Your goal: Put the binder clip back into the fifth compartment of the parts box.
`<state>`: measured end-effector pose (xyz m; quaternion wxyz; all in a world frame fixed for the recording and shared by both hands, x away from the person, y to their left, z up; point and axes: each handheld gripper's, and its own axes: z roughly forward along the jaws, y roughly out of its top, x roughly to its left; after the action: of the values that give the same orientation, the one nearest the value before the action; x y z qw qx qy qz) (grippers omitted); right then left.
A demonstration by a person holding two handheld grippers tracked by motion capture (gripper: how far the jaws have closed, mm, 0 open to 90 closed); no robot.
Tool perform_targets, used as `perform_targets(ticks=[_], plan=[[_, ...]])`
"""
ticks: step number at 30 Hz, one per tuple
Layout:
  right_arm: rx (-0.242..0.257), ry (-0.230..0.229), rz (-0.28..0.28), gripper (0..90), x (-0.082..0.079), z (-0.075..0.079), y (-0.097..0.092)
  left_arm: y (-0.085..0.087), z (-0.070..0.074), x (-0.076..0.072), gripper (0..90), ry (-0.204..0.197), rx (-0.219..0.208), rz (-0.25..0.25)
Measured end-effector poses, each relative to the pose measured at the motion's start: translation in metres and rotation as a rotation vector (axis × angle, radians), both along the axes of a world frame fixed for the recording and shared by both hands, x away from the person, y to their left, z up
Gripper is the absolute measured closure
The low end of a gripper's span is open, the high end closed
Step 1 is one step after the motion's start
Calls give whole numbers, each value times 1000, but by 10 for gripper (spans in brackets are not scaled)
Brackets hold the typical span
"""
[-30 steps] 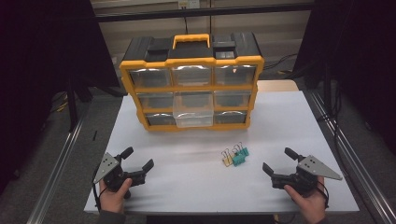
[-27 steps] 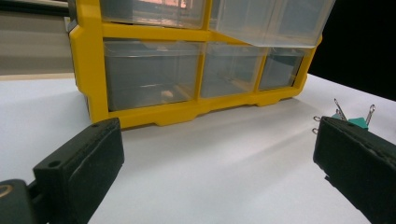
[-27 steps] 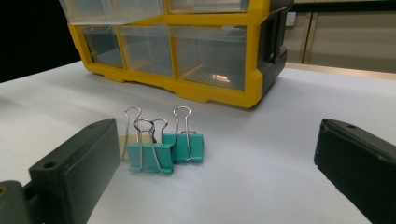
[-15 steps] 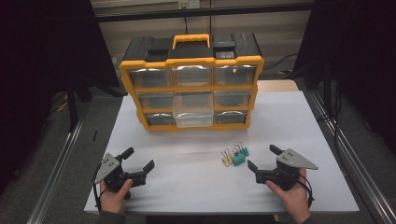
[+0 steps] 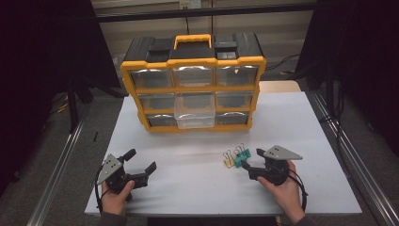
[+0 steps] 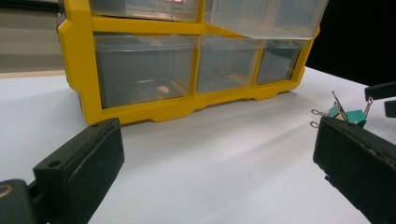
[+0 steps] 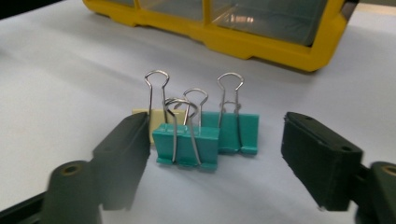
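Right gripper [image 7: 212, 158] low, fingers spread around binder clips [image 7: 205, 135], left gripper [image 5: 139, 169] gaping

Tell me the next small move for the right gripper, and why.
Probably ease the right gripper a little forward and shut on the near teal clip: its jaws stand open either side of the clips, and that clip sits nearest between them. The middle drawer is already pulled out.

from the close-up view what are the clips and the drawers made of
Teal binder clips: likely painted sheet metal, matte folded bodies, with shiny wire handles. Yellow one behind them, probably the same. Drawers: clear plastic, see-through and glossy, in an opaque yellow plastic-looking frame.
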<state>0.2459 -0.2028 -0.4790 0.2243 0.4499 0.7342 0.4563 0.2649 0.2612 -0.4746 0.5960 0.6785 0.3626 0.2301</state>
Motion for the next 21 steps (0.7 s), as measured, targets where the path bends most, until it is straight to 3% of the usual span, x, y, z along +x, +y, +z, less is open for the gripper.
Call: perform_targets(ticks=[6, 8, 9, 17, 19, 21], plan=[[-37, 81, 24, 347, 7, -1, 13, 0, -1, 1, 19, 4, 1, -4], [-53, 89, 29, 370, 9, -1, 16, 3, -1, 1, 19, 1, 26, -22], [-55, 100, 22, 379, 11, 0, 18, 1, -1, 1, 20, 3, 4, -13], [-87, 145, 27, 418, 16, -2, 25, 1, -2, 1, 19, 3, 14, -6], [-97, 146, 34, 471, 17, -2, 25, 1, -2, 2, 20, 7, 4, -16], [-89, 149, 36, 484, 17, -2, 24, 2, -2, 2, 19, 4, 20, -30]])
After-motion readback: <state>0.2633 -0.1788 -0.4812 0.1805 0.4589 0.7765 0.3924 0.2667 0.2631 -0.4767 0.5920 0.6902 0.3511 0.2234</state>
